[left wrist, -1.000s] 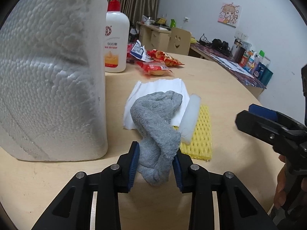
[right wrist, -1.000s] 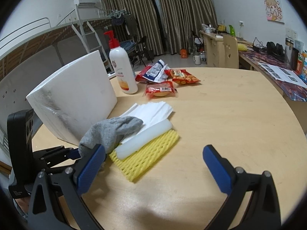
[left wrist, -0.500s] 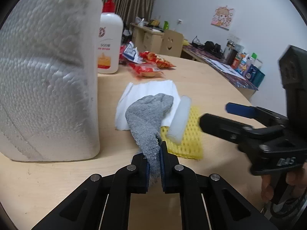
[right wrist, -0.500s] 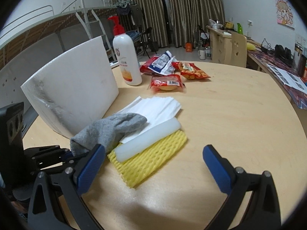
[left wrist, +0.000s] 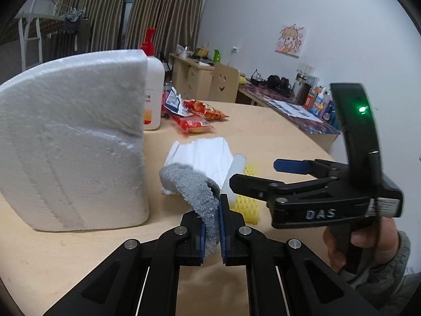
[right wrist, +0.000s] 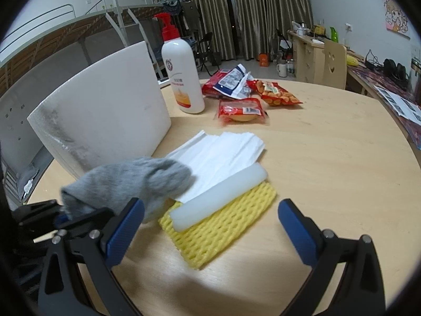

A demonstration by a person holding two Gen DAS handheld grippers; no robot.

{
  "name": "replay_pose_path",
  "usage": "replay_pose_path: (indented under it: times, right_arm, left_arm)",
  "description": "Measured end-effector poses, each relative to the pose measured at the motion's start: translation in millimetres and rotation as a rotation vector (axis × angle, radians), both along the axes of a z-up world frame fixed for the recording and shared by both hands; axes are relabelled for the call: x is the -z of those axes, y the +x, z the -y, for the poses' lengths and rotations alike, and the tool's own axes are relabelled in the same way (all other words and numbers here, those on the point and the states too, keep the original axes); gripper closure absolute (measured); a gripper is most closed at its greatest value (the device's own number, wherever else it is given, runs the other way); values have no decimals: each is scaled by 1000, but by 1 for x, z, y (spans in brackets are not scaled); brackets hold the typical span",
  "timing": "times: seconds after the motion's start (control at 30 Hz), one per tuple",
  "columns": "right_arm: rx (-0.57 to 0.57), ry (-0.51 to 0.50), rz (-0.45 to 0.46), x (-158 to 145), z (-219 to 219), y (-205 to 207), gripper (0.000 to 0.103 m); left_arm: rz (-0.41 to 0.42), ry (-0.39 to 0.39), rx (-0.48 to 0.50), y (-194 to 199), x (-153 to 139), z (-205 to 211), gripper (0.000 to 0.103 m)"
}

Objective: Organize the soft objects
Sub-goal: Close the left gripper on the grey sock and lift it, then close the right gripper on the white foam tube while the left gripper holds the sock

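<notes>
My left gripper (left wrist: pixel 212 233) is shut on a grey sock (left wrist: pixel 196 188) and holds one end up while the other end drapes over white folded tissue (left wrist: pixel 204 156). The sock (right wrist: pixel 131 181) also shows blurred in the right wrist view. A white foam tube (right wrist: pixel 219 197) lies on a yellow foam net (right wrist: pixel 218 223) beside the tissue (right wrist: pixel 218 155). My right gripper (right wrist: pixel 210 226) is open and empty, hovering over the yellow net, right of the sock; it also shows in the left wrist view (left wrist: pixel 263 176).
A big white foam block (right wrist: pixel 102 105) stands at the left on the round wooden table (right wrist: pixel 329 171). A lotion pump bottle (right wrist: pixel 183 76) and several red snack packets (right wrist: pixel 240 109) lie behind. The table edge curves at the right.
My left gripper closed on the sock and lifted its near end, pulling it back. My right gripper moved in closer over the yellow net and stayed open.
</notes>
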State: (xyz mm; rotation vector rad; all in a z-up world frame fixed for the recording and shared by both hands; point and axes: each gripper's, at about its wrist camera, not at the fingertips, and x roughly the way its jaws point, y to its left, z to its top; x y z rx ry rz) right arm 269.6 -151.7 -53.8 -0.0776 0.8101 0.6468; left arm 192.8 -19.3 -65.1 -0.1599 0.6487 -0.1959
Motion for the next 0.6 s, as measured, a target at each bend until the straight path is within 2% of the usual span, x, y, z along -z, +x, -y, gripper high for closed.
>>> replay_pose_path:
  times: [0.3,0.43,0.6]
  right_arm:
    - [9,-10,-12,2,-14,-7,2]
    - [19,-17,-39,5,-19,-5,17]
    - [47,-44,-74,13,-27,-3,27]
  left_arm:
    - [26,23,-19,-25,-4,-14,94]
    - [22,10,-18,-28,0,-23,94]
    - [24,-16,10,-30,4,-31,94]
